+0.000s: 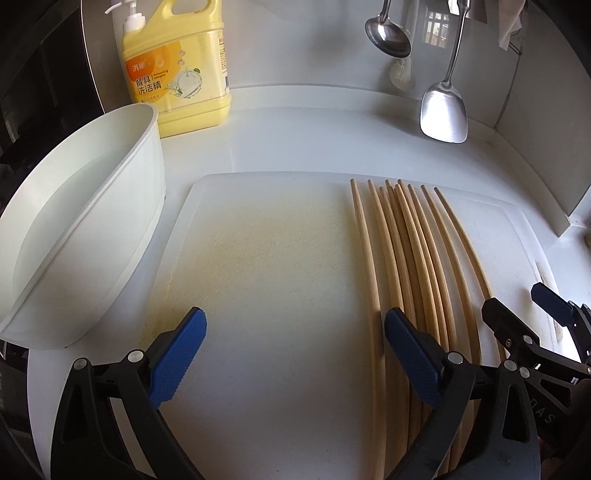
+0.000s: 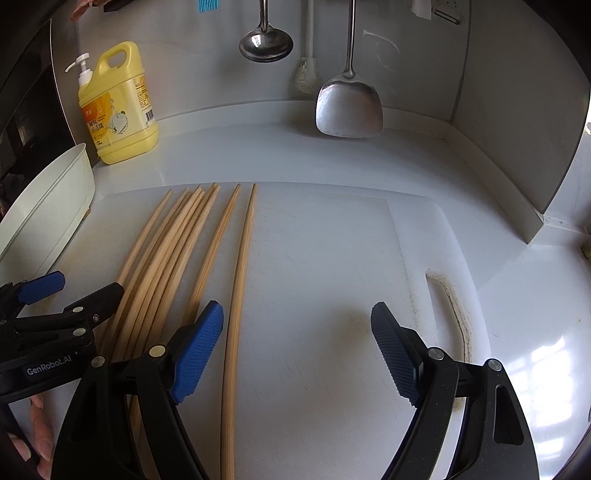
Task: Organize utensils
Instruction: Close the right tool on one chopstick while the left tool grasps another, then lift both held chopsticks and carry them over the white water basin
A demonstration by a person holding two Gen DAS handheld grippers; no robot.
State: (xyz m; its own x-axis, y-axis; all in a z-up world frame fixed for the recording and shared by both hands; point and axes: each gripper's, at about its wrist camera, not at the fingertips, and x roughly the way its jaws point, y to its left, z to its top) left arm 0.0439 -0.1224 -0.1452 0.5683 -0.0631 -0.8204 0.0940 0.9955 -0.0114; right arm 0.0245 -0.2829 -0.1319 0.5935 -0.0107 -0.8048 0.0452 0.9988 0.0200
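Both tools gape wide, holding nothing: left gripper (image 1: 293,326) over bare board (image 1: 266,258), right gripper (image 2: 297,321) over open board toward its 3 o'clock edge. Chopsticks (image 1: 410,266) lie fanned on the board, running toward 12. A tub (image 1: 92,229) sits at 9; beyond, bottle (image 1: 177,74), ladle (image 1: 388,35) and spatula (image 1: 443,110) at the wall.

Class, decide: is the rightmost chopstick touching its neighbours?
Apart. The right wrist view shows bare cutting board between the rightmost chopstick and the next chopstick.
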